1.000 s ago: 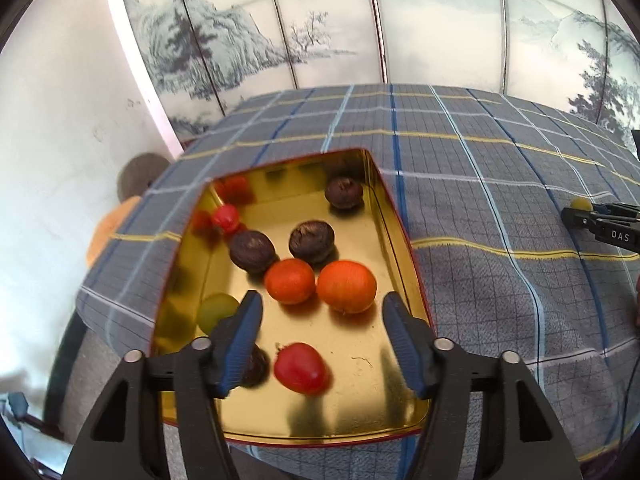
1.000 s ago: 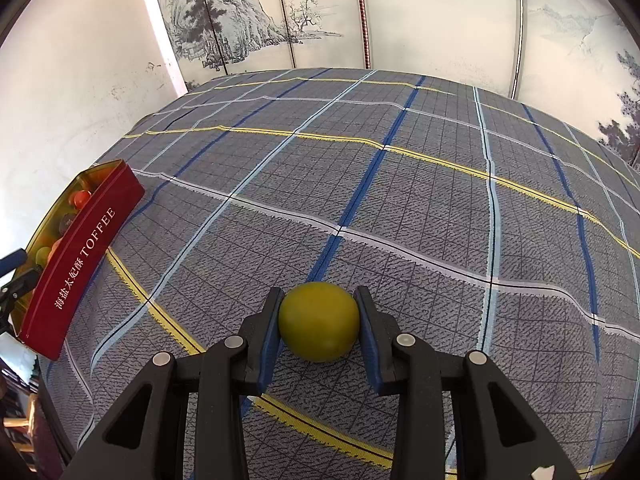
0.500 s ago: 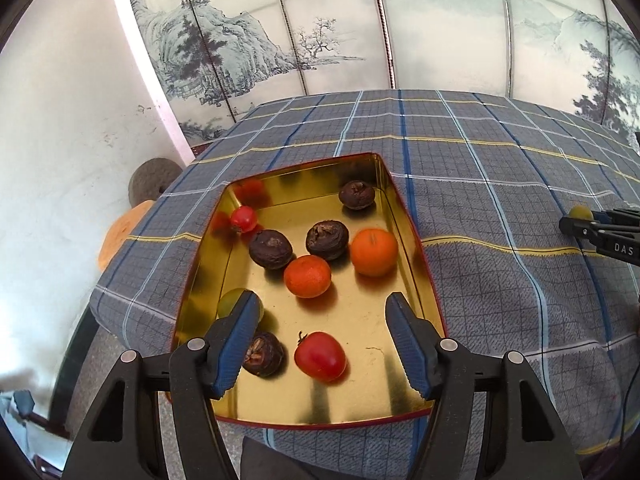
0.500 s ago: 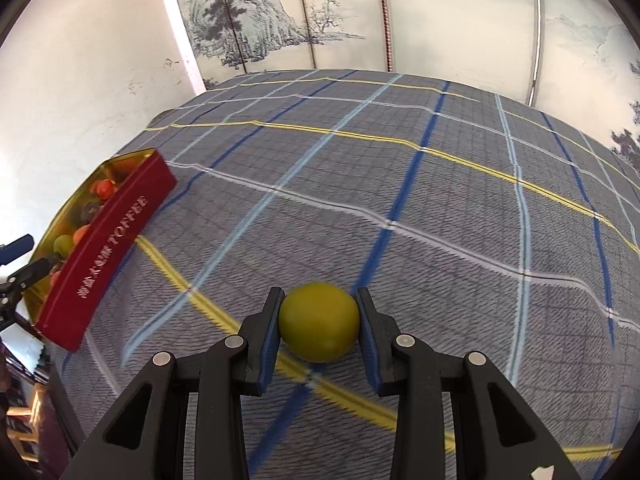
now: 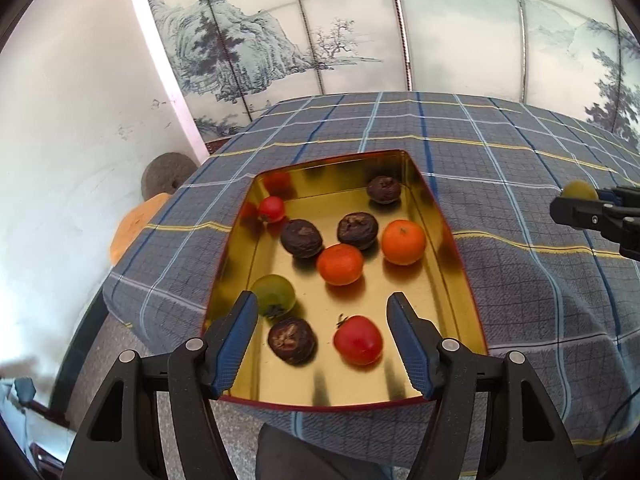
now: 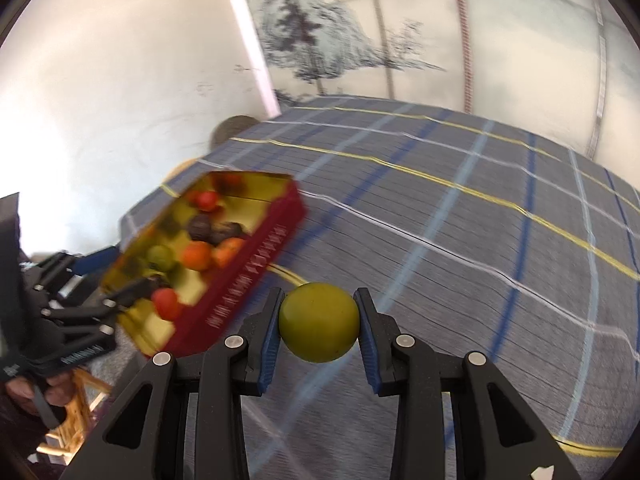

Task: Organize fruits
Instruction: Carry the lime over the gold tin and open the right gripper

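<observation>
A gold-lined red tin (image 5: 444, 224) sits at the left end of the plaid table and holds two oranges (image 5: 403, 242), several dark wrinkled fruits (image 5: 301, 238), two red fruits (image 5: 357, 340) and a green one (image 5: 275, 295). My left gripper (image 5: 320, 332) is open and empty above the tin's near end. My right gripper (image 6: 319, 326) is shut on a yellow-green round fruit (image 6: 319, 322), held above the cloth to the right of the tin (image 6: 248, 264). The right gripper with its fruit also shows in the left wrist view (image 5: 578, 200).
A blue-grey plaid cloth (image 5: 520, 280) covers the table, whose edge drops off just left of the tin and near me. A painted folding screen (image 5: 360, 40) stands behind. A round stone and an orange object (image 5: 136, 228) lie on the floor at left.
My right gripper has lifted the yellow-green fruit off the cloth and swung left towards the tin. My left gripper has risen and drawn back; one orange has rolled towards the right wall.
</observation>
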`<state>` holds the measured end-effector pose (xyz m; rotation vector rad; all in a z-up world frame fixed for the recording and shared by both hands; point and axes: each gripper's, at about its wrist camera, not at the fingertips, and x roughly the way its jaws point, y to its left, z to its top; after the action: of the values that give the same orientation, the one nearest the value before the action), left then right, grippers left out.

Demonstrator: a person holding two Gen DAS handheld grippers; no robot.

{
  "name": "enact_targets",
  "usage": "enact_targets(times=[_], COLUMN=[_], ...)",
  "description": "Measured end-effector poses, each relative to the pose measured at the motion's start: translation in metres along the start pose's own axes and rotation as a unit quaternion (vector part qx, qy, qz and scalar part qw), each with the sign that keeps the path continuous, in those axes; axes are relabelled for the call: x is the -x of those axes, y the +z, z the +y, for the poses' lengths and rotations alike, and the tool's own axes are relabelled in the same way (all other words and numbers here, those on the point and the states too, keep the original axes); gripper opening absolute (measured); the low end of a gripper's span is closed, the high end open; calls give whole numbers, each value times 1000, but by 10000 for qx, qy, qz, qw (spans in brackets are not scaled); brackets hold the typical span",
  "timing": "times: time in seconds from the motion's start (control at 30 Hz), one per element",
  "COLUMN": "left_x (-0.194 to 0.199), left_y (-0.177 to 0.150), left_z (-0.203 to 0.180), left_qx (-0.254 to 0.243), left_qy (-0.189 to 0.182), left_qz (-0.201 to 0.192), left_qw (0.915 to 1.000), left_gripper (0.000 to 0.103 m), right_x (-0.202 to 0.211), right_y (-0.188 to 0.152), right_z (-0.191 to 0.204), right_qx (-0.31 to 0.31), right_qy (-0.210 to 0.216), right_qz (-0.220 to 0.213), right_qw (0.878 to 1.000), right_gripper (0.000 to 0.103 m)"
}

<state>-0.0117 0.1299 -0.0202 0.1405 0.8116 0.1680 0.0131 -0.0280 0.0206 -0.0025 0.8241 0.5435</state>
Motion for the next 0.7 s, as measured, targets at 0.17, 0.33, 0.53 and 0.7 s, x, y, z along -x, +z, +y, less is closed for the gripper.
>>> enact_targets(times=[0.17, 0.33, 0.53, 0.7], left_x=[-1, -3, -3, -3], left_y=[-5, -9, -12, -13], left_z=[14, 25, 34, 41], left_qx=[127, 208, 256, 345], left_qy=[80, 120, 183, 180], left_qz=[54, 123, 117, 115], left_qw=[9999, 9996, 9994, 9992], left_gripper=[70, 71, 71, 71], right_x=[-9, -25, -48, -67], right_y=[12, 20, 26, 31], right_z=[38, 67, 89, 103], right_qx=[269, 508, 644, 740], right_qy=[293, 472, 644, 697], right_qz=[4, 117, 260, 389], right_qw=[9992, 9975, 9955, 9941], right_gripper=[33, 33, 33, 33])
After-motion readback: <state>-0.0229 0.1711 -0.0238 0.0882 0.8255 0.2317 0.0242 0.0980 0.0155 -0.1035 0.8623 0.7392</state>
